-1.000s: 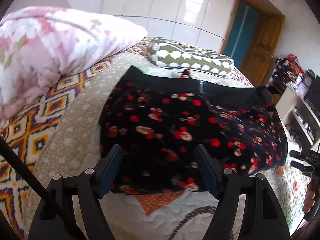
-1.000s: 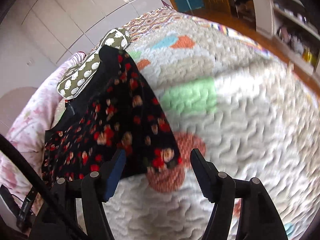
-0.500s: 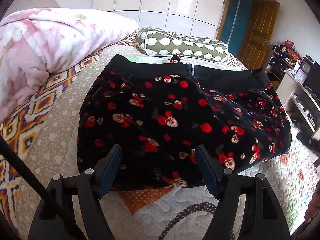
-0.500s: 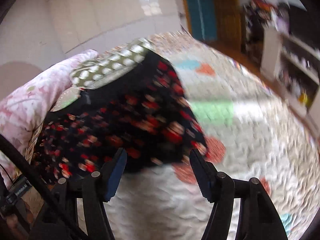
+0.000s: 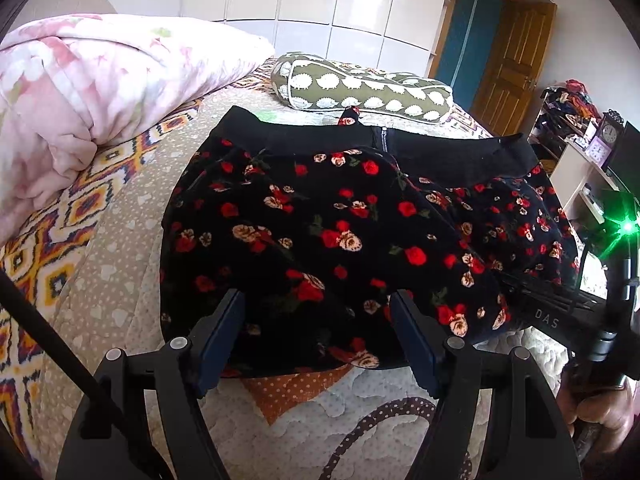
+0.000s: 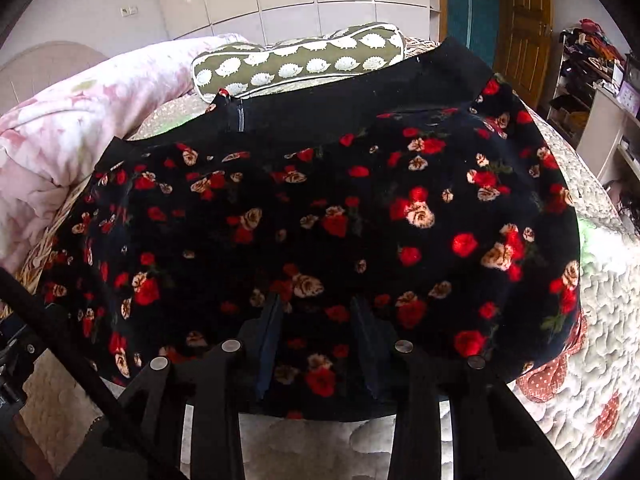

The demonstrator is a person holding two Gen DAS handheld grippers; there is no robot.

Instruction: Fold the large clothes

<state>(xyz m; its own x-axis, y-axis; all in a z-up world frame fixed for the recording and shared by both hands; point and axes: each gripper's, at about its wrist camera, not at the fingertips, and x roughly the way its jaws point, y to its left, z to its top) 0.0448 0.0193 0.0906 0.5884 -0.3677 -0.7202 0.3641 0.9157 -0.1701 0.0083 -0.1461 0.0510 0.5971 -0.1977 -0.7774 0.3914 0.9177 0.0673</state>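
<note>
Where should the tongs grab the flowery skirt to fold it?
Grab the skirt by its near bottom edge, coming in low from the front. That edge lies loose on the bed, facing the tongs, and can be lifted up toward the black waistband.

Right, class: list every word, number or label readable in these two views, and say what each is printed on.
"DAS": on the black right gripper body, seen in the left wrist view.
The small round clock on the white shelf: numerals too small to read.
Nothing else is legible.

We cannot tell whether the right gripper (image 6: pixel 316 344) pinches the skirt (image 6: pixel 320 208); at nine o'clock, the pink quilt (image 5: pixel 80 92) runs off frame.
</note>
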